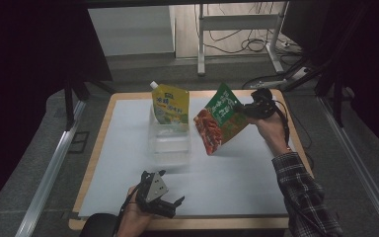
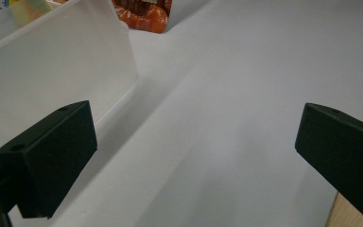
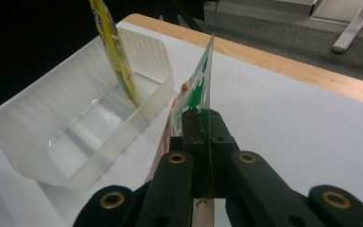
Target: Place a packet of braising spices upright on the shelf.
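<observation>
Right gripper [image 1: 243,109] is clamped on the green-and-red pouch [image 1: 219,124], mid-frame above the tabletop [image 1: 237,182]. Next it probably goes into the clear bin [image 1: 169,140] beside the yellow pouch [image 1: 171,106]. Left gripper [image 1: 164,206] sits apart, bottom.

We read it as a lab or test room: a wood-edged table topped with a white sheet [image 1: 237,173] stood on grey carpet [image 1: 34,163], black curtains [image 1: 24,49] hung around it, loose black cables [image 1: 237,42] trailed past a white metal desk frame [image 1: 227,24] behind.
</observation>
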### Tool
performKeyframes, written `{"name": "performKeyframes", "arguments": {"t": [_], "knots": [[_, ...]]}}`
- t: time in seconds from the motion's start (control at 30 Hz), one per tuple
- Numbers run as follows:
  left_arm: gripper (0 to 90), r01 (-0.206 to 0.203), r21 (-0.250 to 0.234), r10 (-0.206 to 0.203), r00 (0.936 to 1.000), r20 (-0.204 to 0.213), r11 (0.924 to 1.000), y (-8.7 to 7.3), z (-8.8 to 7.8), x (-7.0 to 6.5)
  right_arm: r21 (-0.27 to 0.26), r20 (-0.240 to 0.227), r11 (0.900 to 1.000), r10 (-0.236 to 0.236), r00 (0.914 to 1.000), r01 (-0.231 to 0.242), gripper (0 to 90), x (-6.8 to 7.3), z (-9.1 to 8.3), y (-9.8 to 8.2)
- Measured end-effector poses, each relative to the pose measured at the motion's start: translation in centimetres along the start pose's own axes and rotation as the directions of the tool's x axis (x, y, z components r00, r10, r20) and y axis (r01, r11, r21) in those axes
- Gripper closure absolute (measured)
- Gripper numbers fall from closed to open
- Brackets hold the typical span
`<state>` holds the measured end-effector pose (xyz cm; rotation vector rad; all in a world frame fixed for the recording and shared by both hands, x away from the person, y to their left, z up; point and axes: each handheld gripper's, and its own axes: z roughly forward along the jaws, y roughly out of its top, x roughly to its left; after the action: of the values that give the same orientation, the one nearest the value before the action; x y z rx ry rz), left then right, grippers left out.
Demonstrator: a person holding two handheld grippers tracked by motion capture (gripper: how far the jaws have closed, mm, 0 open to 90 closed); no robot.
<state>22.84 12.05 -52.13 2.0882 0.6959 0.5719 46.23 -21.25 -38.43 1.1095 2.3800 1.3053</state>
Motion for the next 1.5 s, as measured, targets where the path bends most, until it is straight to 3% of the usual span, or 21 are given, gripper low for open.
{"name": "performKeyframes", "arguments": {"t": [0.3, 0.8, 1.23, 1.5], "knots": [[0.0, -0.004, -0.006, 0.004, 1.0000, -0.002, 1.0000, 0.0, -0.1, 0.1, 0.000, 0.000, 0.998, -0.059, 0.9983, 0.059, 89.2, 1.1, -0.7, 1.6], [0.0, -0.010, -0.010, 0.010, 1.0000, -0.002, 0.9999, 0.1, -0.2, 0.0, -0.016, 0.010, 0.992, -0.126, 0.9920, 0.126, 89.3, 1.7, -2.1, 3.2], [0.0, 0.007, -0.037, -0.007, 1.0000, -0.007, 0.9993, 0.1, -0.3, 0.0, -0.041, -0.066, 0.984, -0.174, 0.9825, 0.172, 89.3, 2.9, -3.2, 4.6], [0.0, 0.000, -0.034, 0.000, 1.0000, -0.007, 0.9994, 0.1, -0.4, 0.1, -0.046, -0.118, 0.977, -0.212, 0.9702, 0.207, 89.3, 3.7, -3.2, 5.2]]}}
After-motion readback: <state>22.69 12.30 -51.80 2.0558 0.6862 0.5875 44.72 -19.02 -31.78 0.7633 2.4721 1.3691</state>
